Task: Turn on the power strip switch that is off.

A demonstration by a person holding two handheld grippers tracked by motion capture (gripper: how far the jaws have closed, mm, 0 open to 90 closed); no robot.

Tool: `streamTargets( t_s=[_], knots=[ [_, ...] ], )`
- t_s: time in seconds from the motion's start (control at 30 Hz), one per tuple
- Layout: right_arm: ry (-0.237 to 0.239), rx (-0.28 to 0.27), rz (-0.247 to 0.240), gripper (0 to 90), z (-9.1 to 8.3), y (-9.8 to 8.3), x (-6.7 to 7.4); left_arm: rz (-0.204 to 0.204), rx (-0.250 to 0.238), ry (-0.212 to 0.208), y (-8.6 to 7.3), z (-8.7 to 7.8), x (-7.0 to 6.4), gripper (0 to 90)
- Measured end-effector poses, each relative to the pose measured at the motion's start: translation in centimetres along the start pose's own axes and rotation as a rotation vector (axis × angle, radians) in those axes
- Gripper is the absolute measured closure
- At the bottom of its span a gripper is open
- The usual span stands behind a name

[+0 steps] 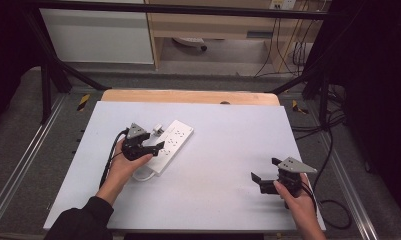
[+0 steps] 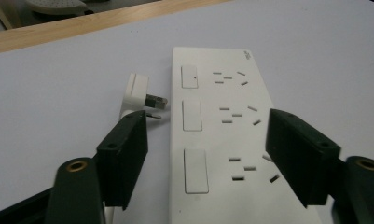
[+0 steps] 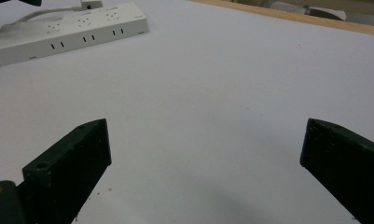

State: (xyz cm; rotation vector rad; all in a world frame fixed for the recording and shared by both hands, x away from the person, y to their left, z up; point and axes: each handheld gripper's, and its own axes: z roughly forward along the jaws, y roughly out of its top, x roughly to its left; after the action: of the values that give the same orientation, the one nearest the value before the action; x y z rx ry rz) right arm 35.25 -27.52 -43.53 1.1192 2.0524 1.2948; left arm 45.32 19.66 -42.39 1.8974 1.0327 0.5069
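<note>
A white power strip point(image 1: 173, 142) point(image 2: 222, 93) point(image 3: 68, 30) lies flat on the white table top, left of centre. Its white plug point(image 1: 157, 129) point(image 2: 138, 91) lies on its side just beside the strip, prongs pointing at it, not in a socket. My left gripper point(image 1: 147, 148) point(image 2: 208, 121) hovers over the strip's near end, open. One jaw is by the plug's side and the other by the strip's far edge, and neither presses on anything. My right gripper point(image 1: 264, 169) point(image 3: 205, 135) is open above bare table at the front right, with nothing between its jaws.
The white table top point(image 1: 228, 130) has a wooden strip point(image 1: 188, 96) along its back edge. The strip's white cord point(image 1: 140, 175) curls near my left hand. Black cables point(image 1: 333, 200) trail off the table's right side over grey floor.
</note>
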Motion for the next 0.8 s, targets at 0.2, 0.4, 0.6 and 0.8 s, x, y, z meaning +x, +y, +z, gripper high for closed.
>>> streamTargets(
  t_s=[0.2,0.4,0.6,0.8],
  knots=[
    [0.001,0.000,-0.002,2.3,0.0,0.0,0.0,-0.015,-0.013,-0.008,0.1,0.0,-0.2,11.2],
    [0.000,-0.001,-0.002,2.3,0.0,0.0,0.0,-0.025,-0.046,-0.013,0.3,-0.5,-0.2,8.3],
    [0.000,-0.001,-0.001,2.3,0.0,0.0,0.0,-0.028,-0.075,-0.017,0.6,-1.6,-0.1,8.2],
    [0.002,-0.001,-0.001,2.3,0.0,0.0,0.0,-0.036,-0.094,-0.023,0.8,-3.1,-0.1,8.2]
  ],
)
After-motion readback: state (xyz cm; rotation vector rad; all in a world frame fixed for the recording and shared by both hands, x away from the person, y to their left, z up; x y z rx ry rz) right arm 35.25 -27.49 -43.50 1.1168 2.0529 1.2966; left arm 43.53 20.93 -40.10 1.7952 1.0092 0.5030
